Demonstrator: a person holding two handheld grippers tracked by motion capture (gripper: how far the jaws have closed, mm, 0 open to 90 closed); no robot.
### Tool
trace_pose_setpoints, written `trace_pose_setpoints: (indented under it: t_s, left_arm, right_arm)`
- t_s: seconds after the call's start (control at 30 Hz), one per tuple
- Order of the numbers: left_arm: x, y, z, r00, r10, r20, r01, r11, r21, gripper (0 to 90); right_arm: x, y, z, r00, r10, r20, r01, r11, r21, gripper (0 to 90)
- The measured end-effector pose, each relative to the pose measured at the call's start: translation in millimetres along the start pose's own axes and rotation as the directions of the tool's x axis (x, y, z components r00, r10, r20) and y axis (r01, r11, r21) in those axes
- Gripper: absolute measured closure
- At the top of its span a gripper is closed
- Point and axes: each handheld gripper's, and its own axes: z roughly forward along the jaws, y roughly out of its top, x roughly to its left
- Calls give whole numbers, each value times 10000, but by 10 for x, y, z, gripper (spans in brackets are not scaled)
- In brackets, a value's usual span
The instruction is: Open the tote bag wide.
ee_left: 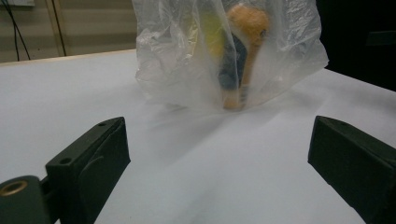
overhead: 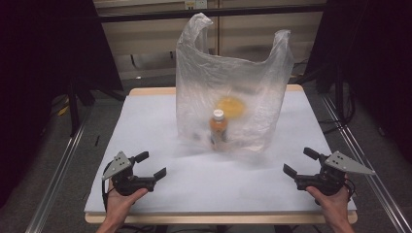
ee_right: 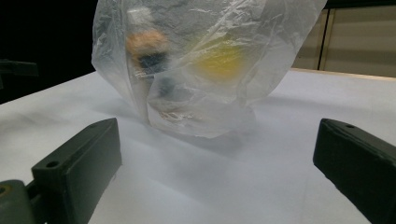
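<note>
Ahead of both wide-spread, empty grippers, left (overhead: 149, 165) and right (overhead: 300, 161), the translucent plastic bag (overhead: 233, 87) stands on the white table (overhead: 145, 121); the high view reveals its white-capped orange bottle (overhead: 218, 127).

This looks like a lab or recording studio set up for filming handling work, not a home or shop. A bare white table (overhead: 145, 126) with a pale wooden edge stands alone between dark curtains (overhead: 39, 58) on both sides, with metal rails (overhead: 58, 170) running along the floor beside it and cables (overhead: 335, 128) trailing by stand legs. Behind it, a plain beige panelled wall (overhead: 145, 34) under a dark crossbar (overhead: 209, 13) closes off the space.
</note>
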Motion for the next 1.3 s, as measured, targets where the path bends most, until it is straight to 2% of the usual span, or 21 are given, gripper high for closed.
trace_pose_setpoints:
  t_s: [0.27,0.47,0.5,0.6,0.67,0.73,0.8,0.83,0.87,0.93,1.0,1.1,1.17,1.2,1.3]
  left_arm:
    - [10,-4,13,10000,-26,86,24,9999,164,90]
    - [16,-2,25,9997,-196,146,191,9993,318,165]
    - [16,-2,25,9997,-196,146,191,9993,318,177]
    - [-9,5,34,9996,-89,274,76,9989,458,226]
    - [-32,4,38,9993,-45,376,26,9987,508,262]
    - [-52,3,36,9977,-2,679,-32,9987,508,311]
    - [-70,9,31,9979,5,641,-42,9984,561,350]
    - [-87,18,26,9966,105,821,-154,9981,593,378]
    - [-95,26,19,9964,205,820,-262,9973,687,394]
    - [-104,35,24,9936,171,1115,-248,9974,683,438]
    - [-107,40,24,9935,212,1122,-299,9966,762,493]
    - [-112,60,45,9890,136,1471,-247,9969,744,572]
    - [-126,70,44,9906,113,1363,-232,9960,859,619]
    - [-128,77,50,9888,136,1485,-267,9959,862,619]
    - [-158,129,89,9839,179,1779,-352,9949,941,721]
  right_arm:
    - [-15,-10,25,9999,81,-67,-80,9999,103,54]
    - [-14,-18,77,9998,201,-50,-199,9993,332,163]
    - [-14,-18,77,9998,201,-50,-199,9993,332,163]
    - [-4,-13,79,9998,152,-85,-149,9991,409,244]
    - [3,-6,75,9998,126,-177,-119,9992,394,290]
    - [5,5,75,9998,-8,-214,17,9992,410,343]
    - [14,13,82,9994,91,-343,-76,9990,442,396]
    - [15,16,86,9991,69,-414,-49,9989,475,424]
    - [18,17,96,9988,20,-492,4,9988,490,449]
    - [25,24,110,9983,-59,-584,92,9984,561,497]
    - [34,40,118,9974,-34,-724,76,9983,582,545]
    - [38,66,128,9966,-53,-821,98,9985,545,623]
    - [44,75,133,9962,-45,-868,93,9985,544,647]
    - [44,82,136,9957,-70,-928,123,9983,569,670]
    - [50,122,163,9921,-11,-1255,89,9981,616,759]
